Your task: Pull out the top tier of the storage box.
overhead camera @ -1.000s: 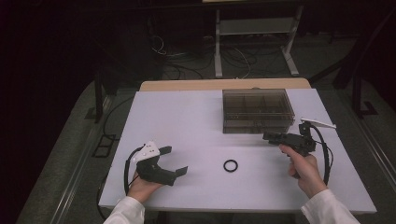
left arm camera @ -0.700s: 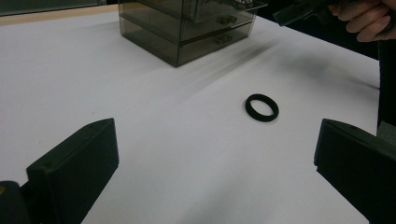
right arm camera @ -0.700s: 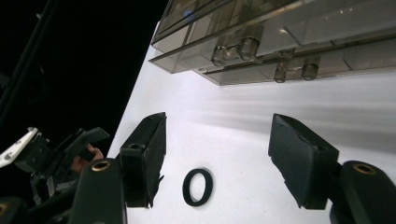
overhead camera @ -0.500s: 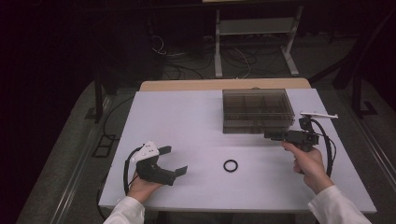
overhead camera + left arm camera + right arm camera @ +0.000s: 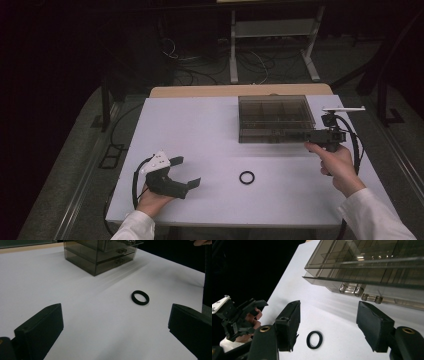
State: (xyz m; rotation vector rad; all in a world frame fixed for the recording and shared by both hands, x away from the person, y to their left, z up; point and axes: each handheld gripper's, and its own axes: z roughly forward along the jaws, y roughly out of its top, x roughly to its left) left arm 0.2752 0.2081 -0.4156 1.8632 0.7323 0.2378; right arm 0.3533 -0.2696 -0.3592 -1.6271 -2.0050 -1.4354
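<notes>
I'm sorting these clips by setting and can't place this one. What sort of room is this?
Probably a lab or workshop set up for recording. A bare white table holds just a smoked plastic drawer box and a black ring. Cables lie on the dim floor beside a metal stand.

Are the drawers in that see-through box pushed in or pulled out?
Pushed in. In the left gripper view both drawers' fronts sit flush with the smoky plastic box, their small handles lined up one above the other.
</notes>
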